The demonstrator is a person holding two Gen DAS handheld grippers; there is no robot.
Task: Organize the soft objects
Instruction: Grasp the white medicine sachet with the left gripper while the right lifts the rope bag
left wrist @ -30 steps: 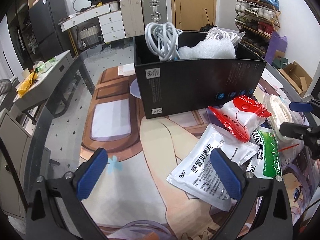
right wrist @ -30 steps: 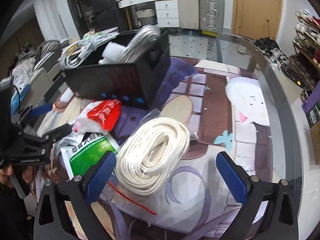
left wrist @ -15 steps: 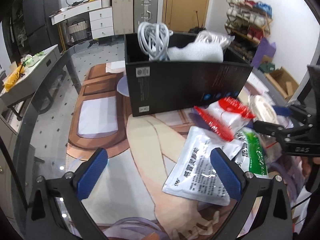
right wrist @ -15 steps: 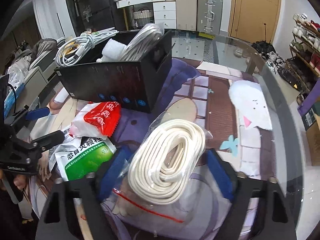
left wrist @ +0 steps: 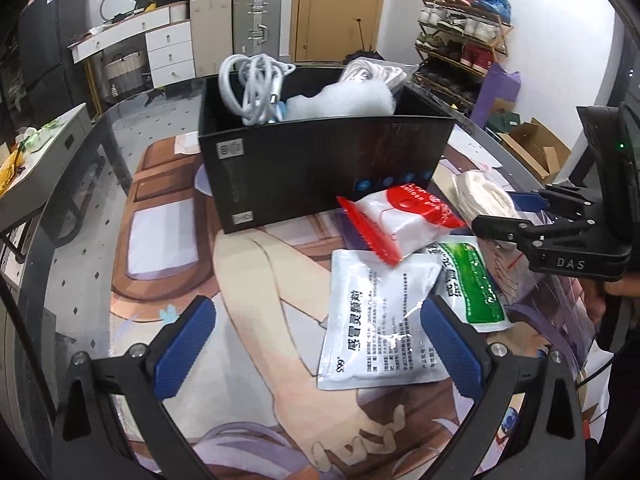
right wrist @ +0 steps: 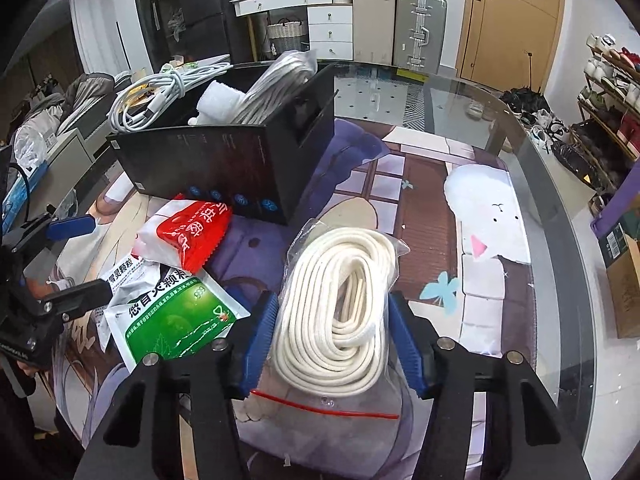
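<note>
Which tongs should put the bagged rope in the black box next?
Right tongs: they have just been closing around the bagged rope. Left tongs hang open over the white sachet.

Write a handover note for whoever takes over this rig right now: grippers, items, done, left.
Right gripper: has just been closing, pads against the clear bag of coiled white rope on the table mat, not lifted.
Left gripper: open, empty, above the white foil sachet.
Done: grey cable bundle, white foam wad and another bagged rope sit in the black cardboard box.
Left: rope bag, white sachet, green-and-white sachet, red-and-white packet.
</note>
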